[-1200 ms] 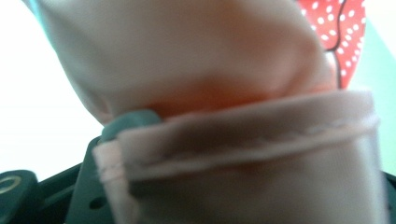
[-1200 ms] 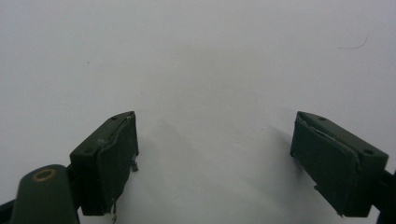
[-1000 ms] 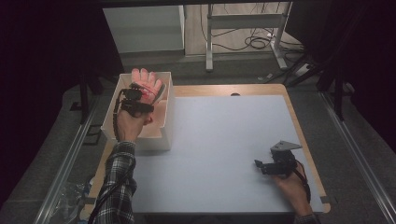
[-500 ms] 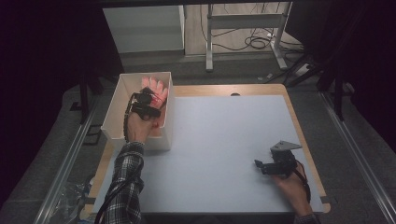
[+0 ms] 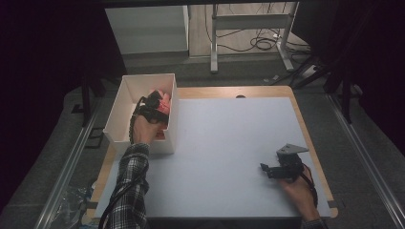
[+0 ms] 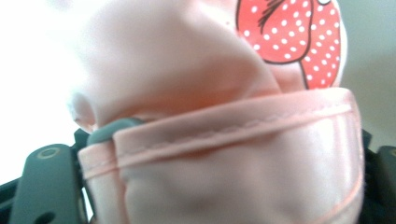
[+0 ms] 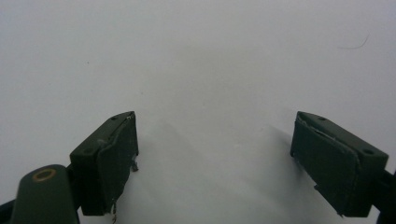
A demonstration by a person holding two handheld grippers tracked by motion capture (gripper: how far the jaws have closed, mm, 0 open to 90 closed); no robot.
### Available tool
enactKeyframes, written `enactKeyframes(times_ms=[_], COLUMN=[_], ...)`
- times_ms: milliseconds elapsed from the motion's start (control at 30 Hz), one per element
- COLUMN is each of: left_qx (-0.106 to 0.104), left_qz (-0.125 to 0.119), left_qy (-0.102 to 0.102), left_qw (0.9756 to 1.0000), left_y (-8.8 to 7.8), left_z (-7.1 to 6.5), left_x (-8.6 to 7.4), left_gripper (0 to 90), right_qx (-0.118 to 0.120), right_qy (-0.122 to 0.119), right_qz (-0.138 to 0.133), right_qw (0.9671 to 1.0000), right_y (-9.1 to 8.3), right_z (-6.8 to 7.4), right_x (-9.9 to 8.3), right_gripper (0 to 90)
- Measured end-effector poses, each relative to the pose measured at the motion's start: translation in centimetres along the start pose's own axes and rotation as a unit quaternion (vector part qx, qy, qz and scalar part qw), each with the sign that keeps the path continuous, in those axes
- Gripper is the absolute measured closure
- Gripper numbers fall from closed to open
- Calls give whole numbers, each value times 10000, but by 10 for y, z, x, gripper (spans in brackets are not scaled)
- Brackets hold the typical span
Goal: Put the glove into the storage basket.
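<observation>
Pink garment [image 5: 162, 102], red polka-dot print, sits bunched in the white box [image 5: 125, 112] at the table's [image 5: 229, 143] 10 o'clock corner. In the left gripper view the cloth [image 6: 224, 154] is draped right over the jaws, its stitched hem running roughly side to side across them. Left gripper [image 5: 152, 106] is down inside the box on the garment; its jaws have just been opening with fabric between them. They look parted, cloth loose over them rather than pinched, so likely a release.

Key relation: the garment lies directly ahead of and on the left claw, about 12 o'clock from that hand. Left hand is far nearer.

Right gripper [image 5: 267, 171] rests at the table's 4 o'clock, well apart from the box, jaws wide with nothing between [image 7: 215, 158], bare table under them. Garment lies toward its 10 o'clock.
</observation>
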State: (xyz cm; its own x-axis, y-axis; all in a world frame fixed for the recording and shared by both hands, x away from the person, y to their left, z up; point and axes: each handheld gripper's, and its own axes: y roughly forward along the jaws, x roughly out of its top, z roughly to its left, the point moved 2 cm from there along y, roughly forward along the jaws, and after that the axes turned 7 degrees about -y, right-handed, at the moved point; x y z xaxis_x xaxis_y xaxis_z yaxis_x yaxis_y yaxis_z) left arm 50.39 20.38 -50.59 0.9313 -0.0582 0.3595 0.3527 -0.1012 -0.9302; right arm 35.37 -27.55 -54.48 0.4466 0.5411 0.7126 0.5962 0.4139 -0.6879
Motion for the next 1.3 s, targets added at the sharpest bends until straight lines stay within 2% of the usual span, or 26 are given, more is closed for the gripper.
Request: enactKeyframes(times_ms=[267, 467, 933, 1300], left_qx=[-61, -42, -216, -467], left_qz=[-55, -100, -287, -532], left_qy=[-40, 18, 118, 148], left_qw=[10000, 9999, 9993, 9974], left_y=[-5, -12, -27, -39], left_z=[-1, -2, 2, 5], left_x=[-1, -2, -8, -13], left_gripper=[84, 57, 49, 37], right_qx=[0, -1, -2, -3], right_qy=[0, 0, 0, -1], right_qz=[0, 0, 0, 0], right_qw=[10000, 10000, 10000, 10000], right_y=[0, 0, 0, 0], right_z=[0, 0, 0, 0], right_x=[0, 0, 0, 0], right_gripper=[153, 153, 153, 153])
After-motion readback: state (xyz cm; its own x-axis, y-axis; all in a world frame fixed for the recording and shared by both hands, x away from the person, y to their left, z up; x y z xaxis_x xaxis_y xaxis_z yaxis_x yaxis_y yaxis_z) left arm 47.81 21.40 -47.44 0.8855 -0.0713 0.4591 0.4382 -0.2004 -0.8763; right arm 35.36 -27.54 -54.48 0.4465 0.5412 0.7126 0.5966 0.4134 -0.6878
